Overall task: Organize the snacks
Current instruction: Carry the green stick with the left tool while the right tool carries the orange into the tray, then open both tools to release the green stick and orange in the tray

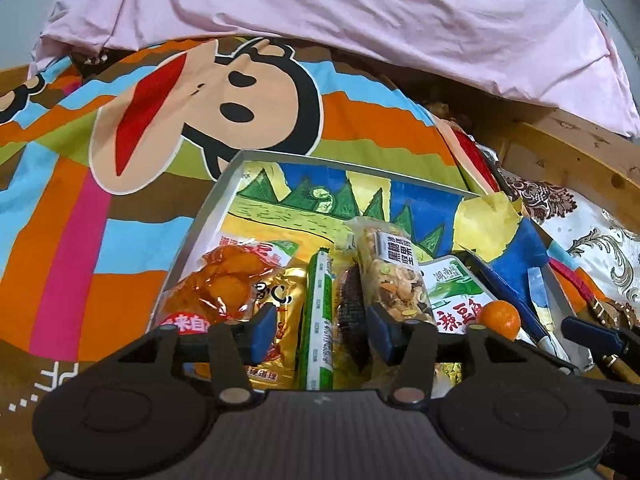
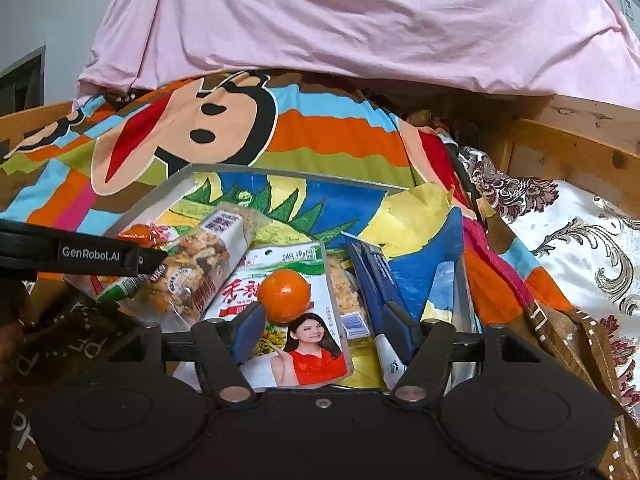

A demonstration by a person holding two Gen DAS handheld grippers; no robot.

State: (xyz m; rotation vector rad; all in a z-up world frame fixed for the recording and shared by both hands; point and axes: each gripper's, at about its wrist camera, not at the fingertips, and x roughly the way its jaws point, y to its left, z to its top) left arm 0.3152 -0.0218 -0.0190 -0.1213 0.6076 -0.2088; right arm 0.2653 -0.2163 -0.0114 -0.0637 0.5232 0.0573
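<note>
Both the left tongs [image 1: 322, 330] and right tongs [image 2: 326, 328] hang spread and empty over the snack packets [image 1: 394, 276] and small orange [image 2: 285, 290] crowding the tray [image 1: 208, 216] at lower centre.

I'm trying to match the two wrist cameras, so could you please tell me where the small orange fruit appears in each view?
Left wrist: the orange fruit sits low right, beyond the left gripper's right finger, on the white-and-green packet.
Right wrist: it sits near centre, just above the right gripper's left finger, on that packet.
Shared landmark: the nut bar, left of the fruit.
</note>
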